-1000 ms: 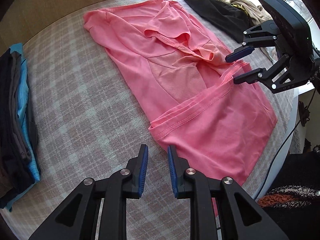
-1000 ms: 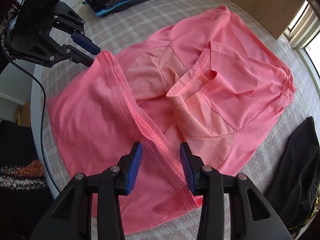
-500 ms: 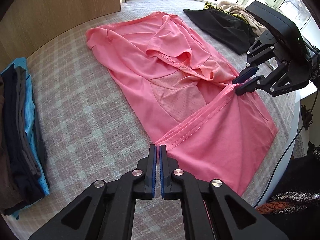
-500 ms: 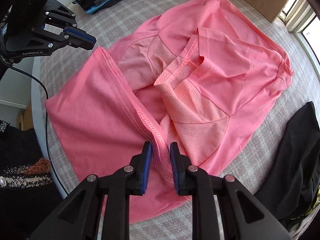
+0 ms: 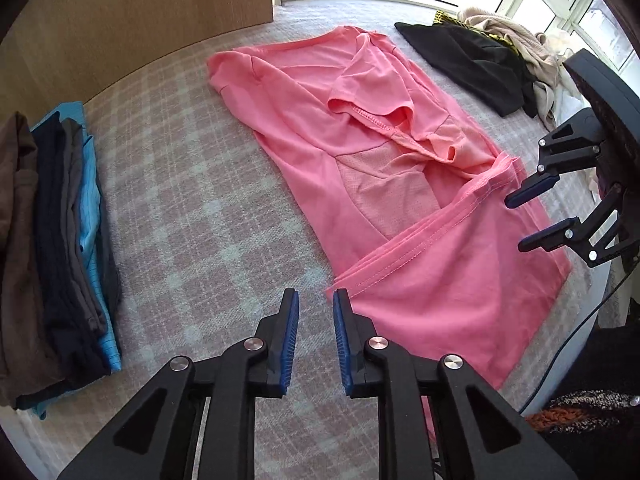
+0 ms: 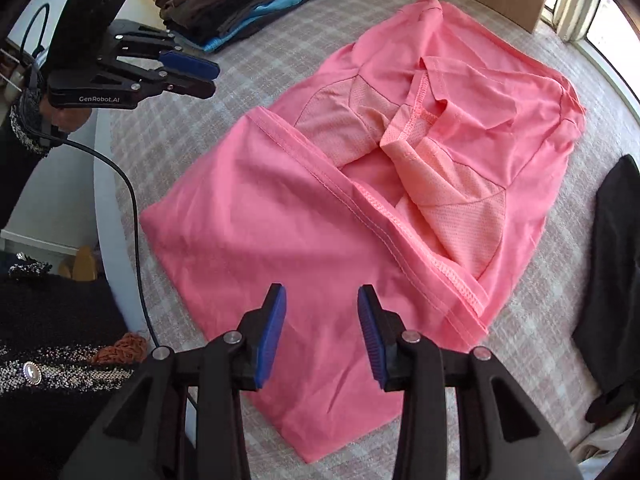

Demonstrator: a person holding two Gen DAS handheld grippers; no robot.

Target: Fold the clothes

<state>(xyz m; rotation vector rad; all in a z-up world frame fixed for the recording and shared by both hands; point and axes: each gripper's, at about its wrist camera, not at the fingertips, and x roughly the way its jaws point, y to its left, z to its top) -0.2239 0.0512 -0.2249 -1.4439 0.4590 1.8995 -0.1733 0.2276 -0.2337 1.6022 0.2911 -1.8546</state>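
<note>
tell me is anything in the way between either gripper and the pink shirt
Nothing visible. The left gripper is opening, nothing between its fingers, just off the folded hem of the pink shirt. The right gripper is opening above bare shirt fabric.

Pink shirts: one pink mesh-panelled shirt
Folded stacks: one dark folded clothes stack
Grippers: two

Left tool points steeply down, jaws opening, nothing between the blue pads. Right tool also points steeply down, jaws opening wider, pads clear of any grip. A hand grips the left tool's body.
</note>
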